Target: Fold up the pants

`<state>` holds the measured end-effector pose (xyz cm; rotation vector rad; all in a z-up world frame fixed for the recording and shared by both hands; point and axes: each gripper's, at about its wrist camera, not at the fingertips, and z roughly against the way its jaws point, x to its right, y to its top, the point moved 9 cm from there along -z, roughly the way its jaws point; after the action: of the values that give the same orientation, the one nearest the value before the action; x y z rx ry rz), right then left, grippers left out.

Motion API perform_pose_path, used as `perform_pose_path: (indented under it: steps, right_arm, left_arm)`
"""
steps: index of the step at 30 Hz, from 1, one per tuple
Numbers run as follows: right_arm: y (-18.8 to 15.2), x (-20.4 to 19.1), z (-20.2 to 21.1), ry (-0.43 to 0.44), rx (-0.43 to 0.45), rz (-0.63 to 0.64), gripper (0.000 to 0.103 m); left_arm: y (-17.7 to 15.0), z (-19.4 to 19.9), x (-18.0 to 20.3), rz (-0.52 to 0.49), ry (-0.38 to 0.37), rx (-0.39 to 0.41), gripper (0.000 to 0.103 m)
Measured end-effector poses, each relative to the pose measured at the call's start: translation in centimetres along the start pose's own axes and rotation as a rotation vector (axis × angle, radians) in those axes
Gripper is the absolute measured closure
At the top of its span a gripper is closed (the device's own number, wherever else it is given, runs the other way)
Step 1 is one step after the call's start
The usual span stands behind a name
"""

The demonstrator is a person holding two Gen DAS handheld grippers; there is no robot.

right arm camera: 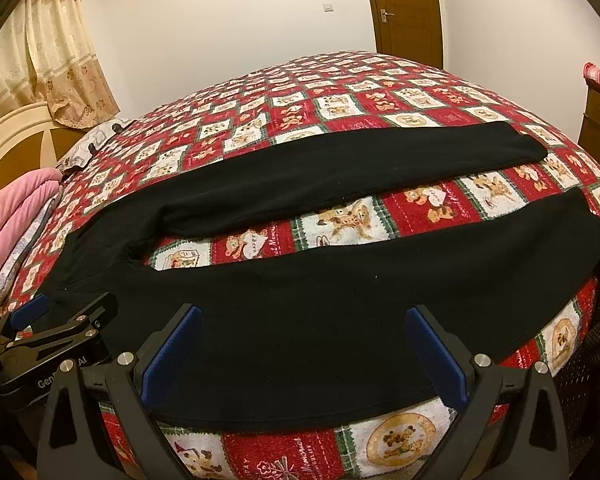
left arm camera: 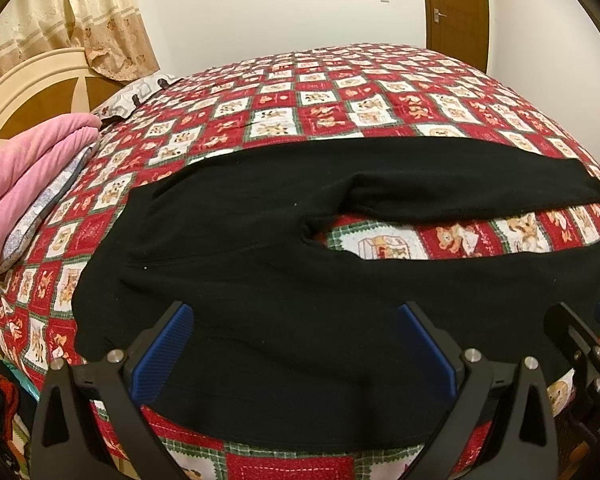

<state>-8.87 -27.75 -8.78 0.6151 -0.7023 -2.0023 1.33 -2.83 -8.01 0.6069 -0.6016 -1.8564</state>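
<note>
Crosswise pants (left arm camera: 260,280) — legs pointing rt.

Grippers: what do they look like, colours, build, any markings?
Both match: black angular frames with triangular cutouts and silver round bolts, and flat blue textured pads on the inner faces of the fingers. Left gripper and right gripper look identical from their own cameras. In the right wrist view the left gripper's side bears white lettering, partly hidden. No cables are visible, and no sleeve is clearly visible.
</note>
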Motion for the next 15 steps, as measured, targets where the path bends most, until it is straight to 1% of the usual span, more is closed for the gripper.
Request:
perform_pose_path:
  steps: [4,7,9,11,13,14,15]
  right_arm:
    - [0.0,0.0,-0.3,0.000,-0.017,0.006,0.001]
    - [0.3,0.0,-0.9,0.004,-0.022,0.015,0.001]
    - [0.7,-0.1,-1.2,0.024,-0.031,0.012,0.001]
    - [1.6,-0.5,-1.6,0.046,-0.017,0.032,0.001]
    - [3.0,-1.1,-1.9,0.073,-0.006,0.067,0.001]
    - [3.8,-1.5,-2.1,0.084,-0.003,0.088,0.001]
    - [4.7,-2.2,-2.4,0.114,-0.015,0.104,0.001]
  left_arm:
    - [-0.3,-0.4,-0.1,-0.007,-0.004,-0.012,0.000]
    - [-0.1,-0.9,-0.8,-0.017,0.012,-0.018,0.000]
    - [0.1,-1.4,-1.9,-0.006,0.031,-0.028,0.000]
    - [0.5,-2.2,-3.3,0.005,0.043,-0.048,0.000]
    - [1.4,-2.7,-5.1,0.022,0.052,-0.061,0.000]
    - [2.0,-2.7,-6.0,0.033,0.054,-0.055,0.000]
    - [2.6,-2.7,-6.9,0.046,0.053,-0.045,0.000]
